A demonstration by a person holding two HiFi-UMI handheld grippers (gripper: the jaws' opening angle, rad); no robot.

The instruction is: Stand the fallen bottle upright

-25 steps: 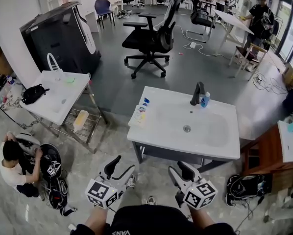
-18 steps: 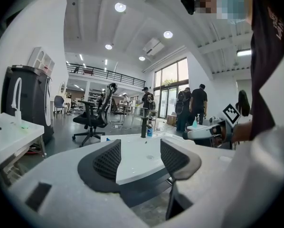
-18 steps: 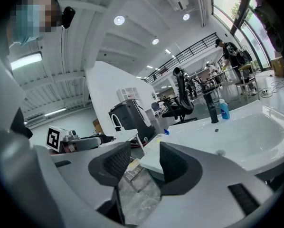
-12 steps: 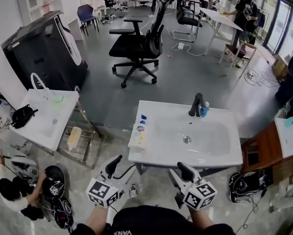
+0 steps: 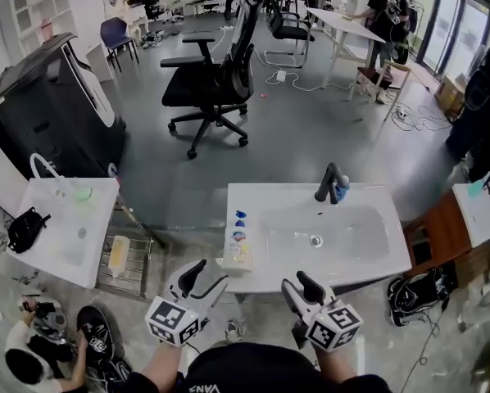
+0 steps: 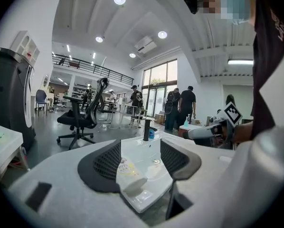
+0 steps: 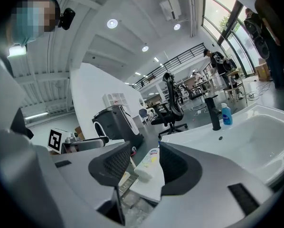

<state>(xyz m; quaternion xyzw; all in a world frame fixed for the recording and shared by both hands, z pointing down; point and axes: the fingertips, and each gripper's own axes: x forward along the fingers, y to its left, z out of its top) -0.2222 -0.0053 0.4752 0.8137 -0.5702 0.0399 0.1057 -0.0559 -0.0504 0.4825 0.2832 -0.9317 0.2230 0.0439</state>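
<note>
Nearest, short of the front edge of the white sink (image 5: pixel 376 262), the left gripper (image 5: pixel 206 277) and the right gripper (image 5: pixel 297 283) are held side by side. The jaws of each are spread and nothing is gripped. The fallen bottle (image 5: pixel 238 252) is seen lying on its side on the sink's left rim, near the front corner. It is framed between the jaws in both gripper views but is well apart from them. Just beyond it on the same rim, small blue items (image 5: pixel 241 216) are found. At the sink's back edge a black faucet (image 5: pixel 327 182) stands upright, with a blue bottle (image 5: pixel 341 190) just beside it. Left of the sink, a wire rack (image 5: pixel 126 256) and a second white basin (image 5: pixel 56 236) are placed. A dark bag (image 5: pixel 417 289) lies on the floor at the sink's right. Far behind the sink, a black office chair (image 5: pixel 216 80) is seen.
</note>
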